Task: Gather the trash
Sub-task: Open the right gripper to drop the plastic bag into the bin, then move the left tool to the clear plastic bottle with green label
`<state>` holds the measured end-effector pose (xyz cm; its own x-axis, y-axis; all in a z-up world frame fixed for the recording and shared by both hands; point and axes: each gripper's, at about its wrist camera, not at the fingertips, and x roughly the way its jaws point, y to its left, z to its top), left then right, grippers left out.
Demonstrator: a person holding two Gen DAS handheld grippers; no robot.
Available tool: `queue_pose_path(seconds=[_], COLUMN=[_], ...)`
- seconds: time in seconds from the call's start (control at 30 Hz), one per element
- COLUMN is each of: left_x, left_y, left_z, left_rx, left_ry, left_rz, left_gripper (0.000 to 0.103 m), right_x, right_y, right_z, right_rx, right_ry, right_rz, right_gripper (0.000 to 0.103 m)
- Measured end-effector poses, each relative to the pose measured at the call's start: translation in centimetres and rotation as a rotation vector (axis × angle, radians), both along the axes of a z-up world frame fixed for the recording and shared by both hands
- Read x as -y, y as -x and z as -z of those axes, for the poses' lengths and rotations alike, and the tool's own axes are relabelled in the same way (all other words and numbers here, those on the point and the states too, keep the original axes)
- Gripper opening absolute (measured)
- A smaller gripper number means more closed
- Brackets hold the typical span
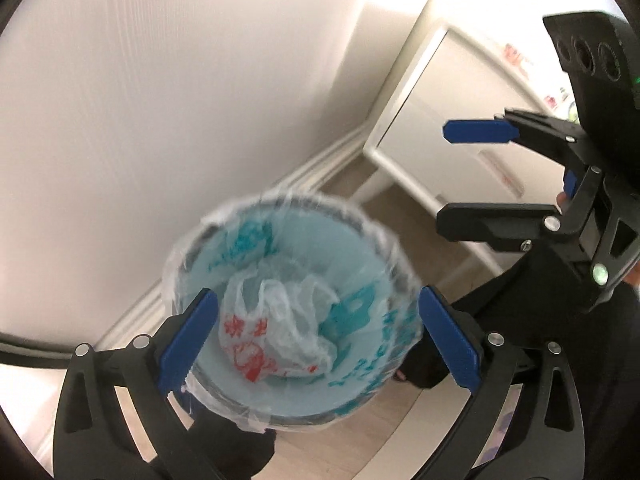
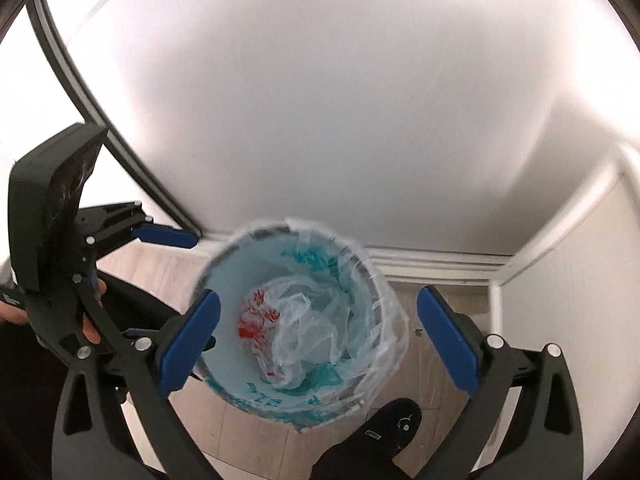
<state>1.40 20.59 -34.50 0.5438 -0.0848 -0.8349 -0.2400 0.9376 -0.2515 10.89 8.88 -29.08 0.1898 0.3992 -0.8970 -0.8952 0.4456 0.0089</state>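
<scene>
While both tools hang over it, the round bin (image 1: 200, 248) stands on the pale wooden floor (image 1: 320, 452) close against the white wall (image 1: 160, 80), just in front of the skirting board. A clear liner bag (image 1: 400, 344) with teal print is folded over the bin's rim, and a crumpled white plastic bag (image 1: 276, 332) with red print lies inside, on the liner's bottom.

The left hand-held gripper (image 1: 320, 344) looks steeply down into the bin; its blue pads (image 1: 188, 344) stand spread wide, nothing between them but the view of the bin below, and they touch neither the liner nor the bag. The right hand-held gripper (image 2: 320, 344) is likewise spread wide and empty above the bin; in the left wrist view it appears side-on at the right edge, its jaws parted, well clear of the rim.

A white cabinet (image 1: 452, 112) stands to the right of the bin. In the right wrist view a dark slipper (image 2: 384, 428) rests on the floor just beside the bin, and fingers (image 2: 90, 328) show on the left tool's handle.
</scene>
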Motion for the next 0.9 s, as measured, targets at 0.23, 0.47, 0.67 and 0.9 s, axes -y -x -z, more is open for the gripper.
queue_pose_path(seconds=[0.23, 0.47, 0.67, 0.9], left_x=[1.8, 3.9, 6.9, 11.8], left_y=[0.2, -0.7, -2.3, -4.7], left_z=[-6.3, -12.8, -16.9, -19.8], left_rx=[0.092, 0.220, 0.287, 0.343], left_ry=[-0.051, -0.079, -0.066, -0.073], left_rz=[0.041, 0.088, 0.173, 0.308], left_gripper=[0.097, 0.097, 0.097, 0.097], right_x=[3.6, 8.9, 15.1, 22.5], right_y=[0.6, 1.3, 1.1, 0.4], right_z=[-8.2, -16.0, -20.5, -22.5], right_rx=[0.041, 0.129, 0.181, 0.267], right_ry=[-0.169, -0.282, -0.354, -0.327], right_rz=[0.079, 0.151, 0.271, 0.410], right_gripper=[0.096, 0.096, 0.096, 0.096])
